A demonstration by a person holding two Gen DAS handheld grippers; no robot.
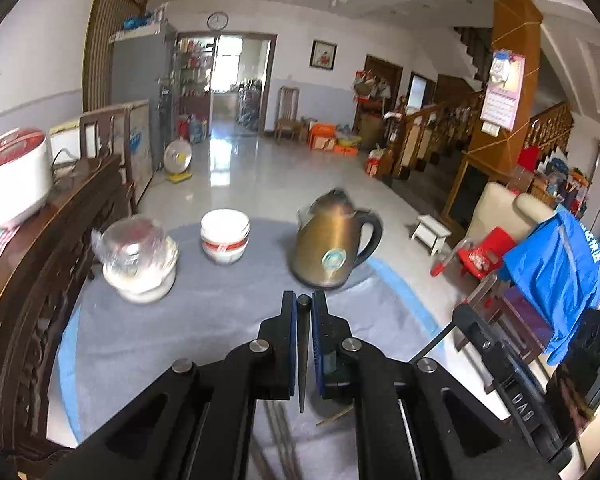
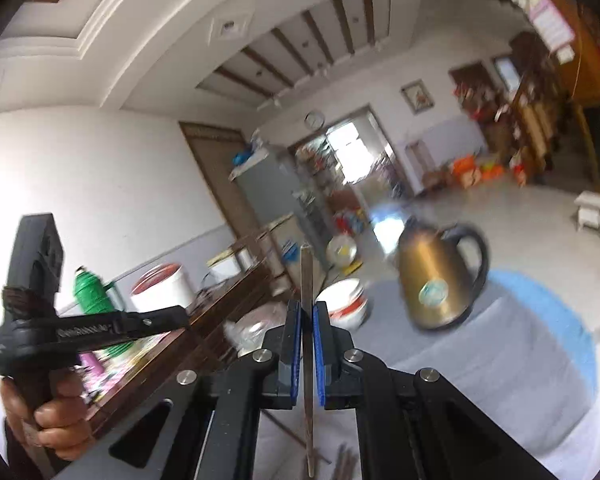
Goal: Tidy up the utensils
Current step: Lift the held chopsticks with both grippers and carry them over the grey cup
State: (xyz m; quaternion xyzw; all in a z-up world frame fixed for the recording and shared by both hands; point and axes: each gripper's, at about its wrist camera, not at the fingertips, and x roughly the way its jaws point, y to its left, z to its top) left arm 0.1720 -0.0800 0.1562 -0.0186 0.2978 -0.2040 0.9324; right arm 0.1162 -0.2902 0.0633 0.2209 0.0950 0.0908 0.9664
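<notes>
Blue-padded black jaws of the left gripper (image 1: 303, 300) are seen pressed together on a thin dark tapered chopstick (image 1: 302, 354), which runs between the pads and points down toward 6 o'clock in the left wrist view. The gripper is tilted down over a round table covered in grey cloth with a blue rim (image 1: 188, 320). At 12 o'clock beyond the fingertips stands a brass-coloured electric kettle with a black handle (image 1: 332, 244); at 11 o'clock a white bowl with a red band (image 1: 225, 236) is set, and at 10 o'clock a plastic-wrapped glass bowl stacked on a white bowl (image 1: 138, 258). More slim sticks (image 1: 280, 436) lie on the cloth under the gripper at 6 o'clock, blurred. The right gripper's black body (image 1: 512, 364) is seen at 4 o'clock.

In the right wrist view the right gripper (image 2: 308, 308) is held nearly level and rolled, so the room appears slanted. Its blue pads are closed on a slender grey metal chopstick (image 2: 307, 344), which stands upright through the jaws, its top above the fingertips at 12 o'clock. At 8 o'clock the left gripper's handle is clasped by a hand (image 2: 48, 416), fingers wrapped round it. The kettle is at 2 o'clock.
</notes>
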